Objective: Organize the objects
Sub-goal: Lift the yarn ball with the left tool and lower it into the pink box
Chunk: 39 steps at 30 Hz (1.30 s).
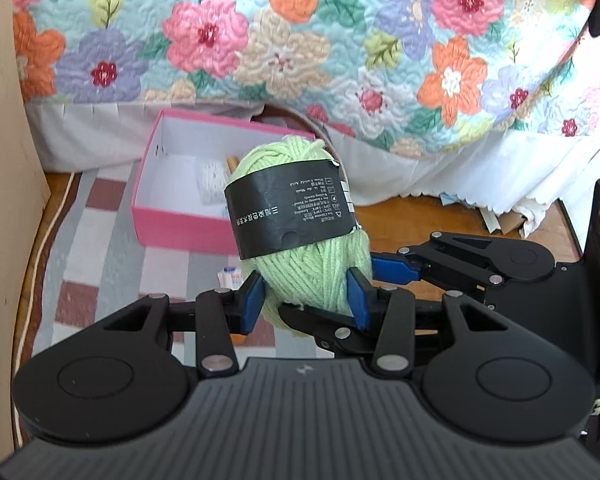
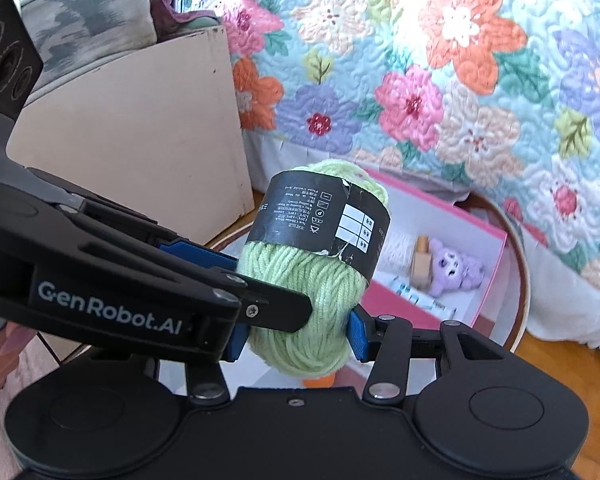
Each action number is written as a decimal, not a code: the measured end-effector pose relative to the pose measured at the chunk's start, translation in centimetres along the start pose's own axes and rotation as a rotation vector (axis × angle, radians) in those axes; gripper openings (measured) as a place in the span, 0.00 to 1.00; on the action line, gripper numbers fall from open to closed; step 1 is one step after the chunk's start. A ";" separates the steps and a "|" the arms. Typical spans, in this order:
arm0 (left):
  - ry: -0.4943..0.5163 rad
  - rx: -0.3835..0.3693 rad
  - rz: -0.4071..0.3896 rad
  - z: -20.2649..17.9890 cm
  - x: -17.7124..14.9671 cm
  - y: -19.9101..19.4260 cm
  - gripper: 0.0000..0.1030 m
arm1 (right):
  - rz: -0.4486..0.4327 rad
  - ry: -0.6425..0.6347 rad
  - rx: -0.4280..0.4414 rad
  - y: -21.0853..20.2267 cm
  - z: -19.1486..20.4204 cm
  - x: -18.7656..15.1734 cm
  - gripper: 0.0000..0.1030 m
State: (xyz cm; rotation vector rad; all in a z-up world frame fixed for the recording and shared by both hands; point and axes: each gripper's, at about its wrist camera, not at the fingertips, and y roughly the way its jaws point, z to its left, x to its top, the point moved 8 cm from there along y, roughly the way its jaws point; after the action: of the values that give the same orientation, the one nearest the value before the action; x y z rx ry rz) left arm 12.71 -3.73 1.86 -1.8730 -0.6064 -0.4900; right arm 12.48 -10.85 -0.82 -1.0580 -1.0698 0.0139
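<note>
Green yarn (image 1: 300, 216) held upright in the air, black label (image 1: 288, 208) wrapped round its upper half, lower half bare. Left gripper (image 1: 306, 300) clamped on the yarn's lower end, blue pads (image 1: 252, 300) pressing both sides. Right gripper (image 2: 298, 334) also clamped on that same lower end; in the left view its blue finger (image 1: 396, 268) comes in from the right and meets the yarn just above the left gripper's pad. Behind the yarn, a pink box (image 1: 172, 220), open, on a checked cloth (image 1: 100, 248). In the box: white yarn (image 2: 398, 250), a wooden piece (image 2: 420, 264), a purple plush (image 2: 454, 270). Floral quilt (image 1: 300, 40) hangs behind the box. Beige cabinet (image 2: 132, 140) left of the yarn.
</note>
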 end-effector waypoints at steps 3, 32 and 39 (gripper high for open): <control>0.003 -0.003 -0.012 0.7 1.8 0.4 0.41 | -0.005 -0.002 -0.013 0.7 -0.5 1.7 0.53; -0.115 -0.029 -0.025 14.1 11.2 17.4 0.42 | 0.047 0.156 0.014 19.8 -8.6 8.6 0.53; -0.175 -0.009 0.046 16.5 9.7 22.4 0.42 | 0.063 0.194 0.107 24.9 -11.0 5.7 0.53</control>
State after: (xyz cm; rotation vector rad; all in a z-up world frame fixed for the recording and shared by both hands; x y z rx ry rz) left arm 35.04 6.38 -14.57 -1.9472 -0.6755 -0.3005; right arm 34.75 -2.37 -15.15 -0.9750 -0.8516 0.0189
